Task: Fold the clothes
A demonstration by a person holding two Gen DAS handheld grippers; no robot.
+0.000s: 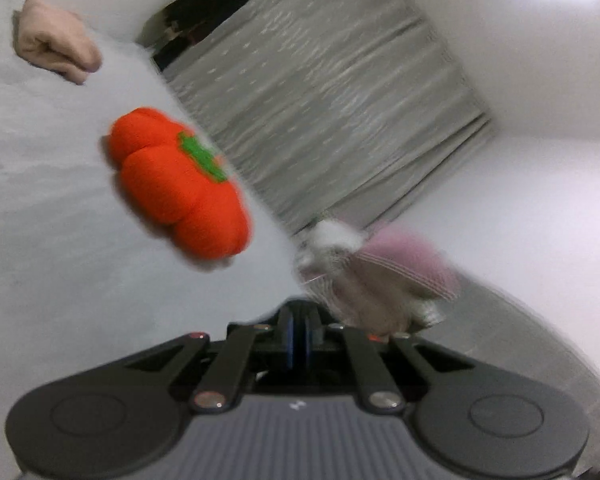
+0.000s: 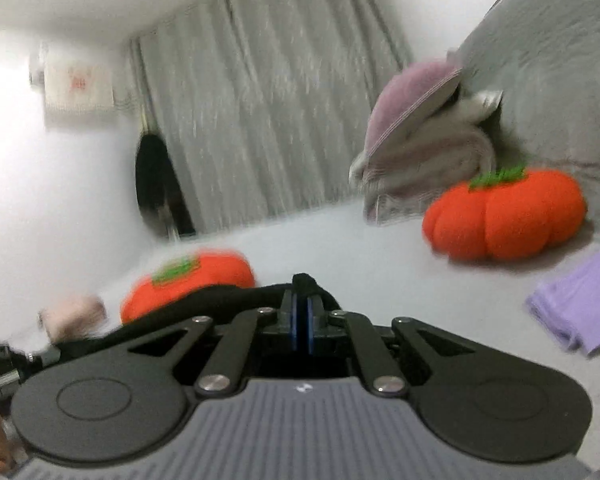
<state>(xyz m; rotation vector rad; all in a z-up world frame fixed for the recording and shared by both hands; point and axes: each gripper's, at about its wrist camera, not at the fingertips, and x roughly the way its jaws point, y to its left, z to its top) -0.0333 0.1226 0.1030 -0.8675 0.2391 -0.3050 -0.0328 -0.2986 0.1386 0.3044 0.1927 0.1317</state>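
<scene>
Left wrist: I see my left claw [image 1: 298,330] pressed together on nothing.
Bed: a plush orange pumpkin [image 1: 180,188] on the white sheet [image 1: 40,200]; a beige bundle [image 1: 54,42] well beyond it.
Right wrist: my right claw [image 2: 301,322] pinches a black garment [image 2: 204,300] at its edge, above the bed.
Handling: soft, light and limp, I judge; take it by corners or hems.
Done: a folded lilac piece [image 2: 572,304], flat, near a second pumpkin [image 2: 508,216].

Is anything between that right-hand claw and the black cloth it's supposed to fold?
Nothing visible does. The right gripper is already shut on the black garment, which trails off to the left. An orange pumpkin cushion lies on the bed beyond the cloth, not between them.
</scene>
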